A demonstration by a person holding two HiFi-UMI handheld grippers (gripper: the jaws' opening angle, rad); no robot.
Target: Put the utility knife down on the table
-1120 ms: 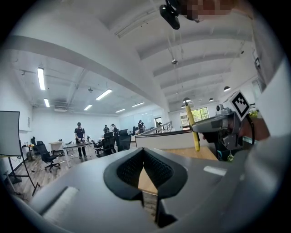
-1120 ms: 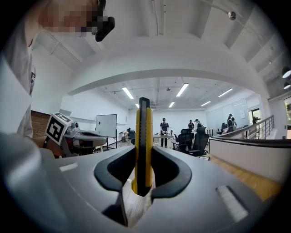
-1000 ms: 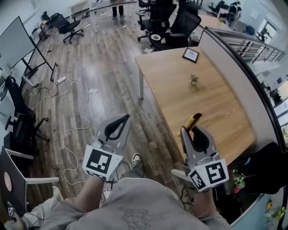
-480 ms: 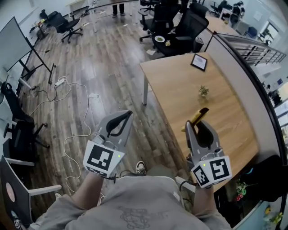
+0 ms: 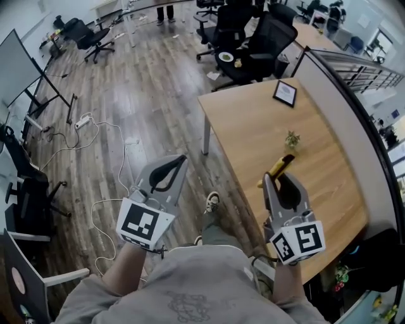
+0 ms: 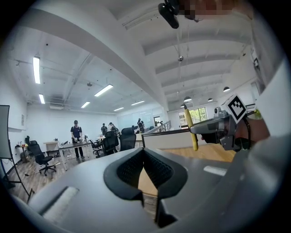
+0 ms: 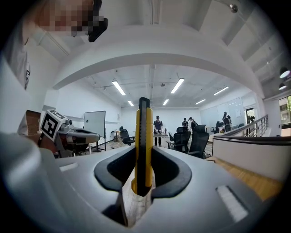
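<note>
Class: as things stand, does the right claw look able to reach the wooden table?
Probably yes: the right claw, shut on the utility knife, hangs at the table's near edge, with bare wood just ahead.

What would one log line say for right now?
right tool: shut on utility knife | left tool: shut, empty | utility knife: not yet on table

The right tool (image 5: 278, 181) hides half the utility knife (image 5: 279, 166); the top edge crops a distant person (image 5: 166, 12).
</note>
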